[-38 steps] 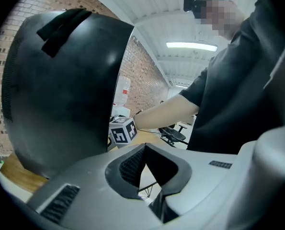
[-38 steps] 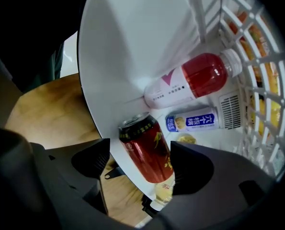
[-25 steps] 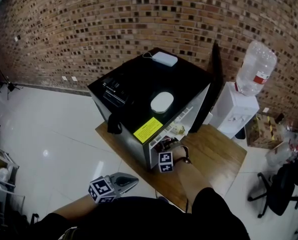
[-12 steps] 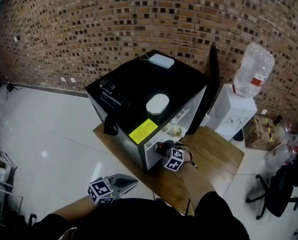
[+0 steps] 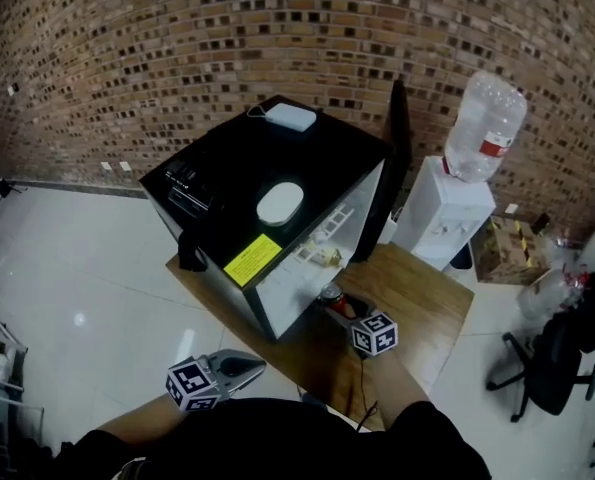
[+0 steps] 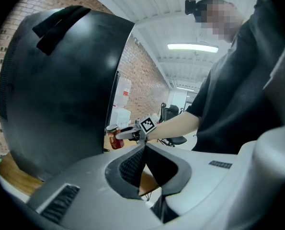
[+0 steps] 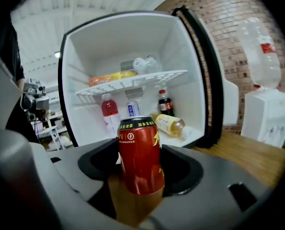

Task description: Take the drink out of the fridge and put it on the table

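The drink is a red can (image 7: 140, 155) with yellow print, upright between the jaws of my right gripper (image 7: 141, 176), which is shut on it. The head view shows the red can (image 5: 331, 295) and right gripper (image 5: 337, 304) just outside the open front of the black fridge (image 5: 267, 168), above the wooden table (image 5: 427, 303). My left gripper (image 5: 247, 367) hangs low by the person's body, left of the table. In the left gripper view the left gripper (image 6: 144, 152) has its jaws pressed together on nothing, and the red can (image 6: 115, 139) shows far off.
The fridge door (image 5: 387, 168) stands open to the right. Inside are a red bottle (image 7: 109, 113), a blue can (image 7: 132, 109), a cola bottle (image 7: 165, 103) and a lying yellow bottle (image 7: 170, 125). A water dispenser (image 5: 457, 203) stands right of the fridge. An office chair (image 5: 552, 368) is far right.
My right gripper has drawn back out of the fridge opening with the red can, toward the person and to the right. The left gripper has stayed low by the body.
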The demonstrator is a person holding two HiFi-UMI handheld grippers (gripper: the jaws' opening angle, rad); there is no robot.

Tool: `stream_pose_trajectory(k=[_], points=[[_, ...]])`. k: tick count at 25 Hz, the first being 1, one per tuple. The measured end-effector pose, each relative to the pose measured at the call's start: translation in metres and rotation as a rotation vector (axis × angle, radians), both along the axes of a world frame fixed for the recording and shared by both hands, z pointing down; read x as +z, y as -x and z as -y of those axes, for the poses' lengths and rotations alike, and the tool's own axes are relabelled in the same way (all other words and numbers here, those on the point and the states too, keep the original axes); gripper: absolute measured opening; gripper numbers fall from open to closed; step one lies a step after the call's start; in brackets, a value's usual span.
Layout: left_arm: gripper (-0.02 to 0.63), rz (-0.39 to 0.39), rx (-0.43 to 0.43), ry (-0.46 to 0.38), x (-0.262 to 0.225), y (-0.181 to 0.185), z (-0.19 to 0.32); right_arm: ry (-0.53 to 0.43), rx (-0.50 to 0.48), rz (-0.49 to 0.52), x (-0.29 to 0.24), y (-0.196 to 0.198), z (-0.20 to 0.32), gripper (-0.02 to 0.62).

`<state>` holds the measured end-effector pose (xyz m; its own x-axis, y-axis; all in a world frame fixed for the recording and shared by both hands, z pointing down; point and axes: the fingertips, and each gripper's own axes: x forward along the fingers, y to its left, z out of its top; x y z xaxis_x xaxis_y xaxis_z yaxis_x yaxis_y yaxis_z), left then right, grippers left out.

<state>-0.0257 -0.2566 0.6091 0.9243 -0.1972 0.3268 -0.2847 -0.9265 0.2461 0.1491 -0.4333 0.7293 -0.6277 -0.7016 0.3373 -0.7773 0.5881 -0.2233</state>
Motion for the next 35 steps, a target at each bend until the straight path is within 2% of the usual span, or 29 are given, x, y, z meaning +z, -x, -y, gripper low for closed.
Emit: stream_pose_trajectory(k=[2,4,8,11,15,19,26,30,35], points=[[-0.006,0.004,0.018,0.01,0.002,-0.007,-0.003,-0.001,0.086,0.078,0.003,-0.033,-0.018,0.298],[-0.006,0.009,0.039,0.018,0.003,-0.014,-0.005,-0.004,0.167,0.105,0.009,-0.068,-0.038,0.298],[-0.006,0.002,0.085,0.032,0.006,-0.03,-0.009,-0.006,0.293,0.079,0.027,-0.13,-0.076,0.298],[-0.006,-0.014,0.105,0.052,0.007,-0.048,-0.008,-0.022,0.33,0.051,0.039,-0.158,-0.093,0.298],[-0.006,-0.029,0.138,0.089,0.01,-0.077,-0.007,-0.044,0.331,0.003,0.056,-0.171,-0.109,0.3],[-0.006,-0.032,0.165,0.114,0.017,-0.104,-0.01,-0.055,0.365,-0.001,0.074,-0.179,-0.135,0.304],[-0.006,-0.061,0.179,0.127,0.024,-0.136,-0.014,-0.024,0.341,-0.106,0.081,-0.189,-0.149,0.296],[-0.006,-0.088,0.187,0.108,0.013,-0.137,-0.022,0.006,0.402,-0.122,0.066,-0.204,-0.167,0.36],[-0.006,-0.123,0.2,0.061,-0.01,-0.11,-0.042,-0.012,0.475,-0.12,0.017,-0.202,-0.229,0.365]])
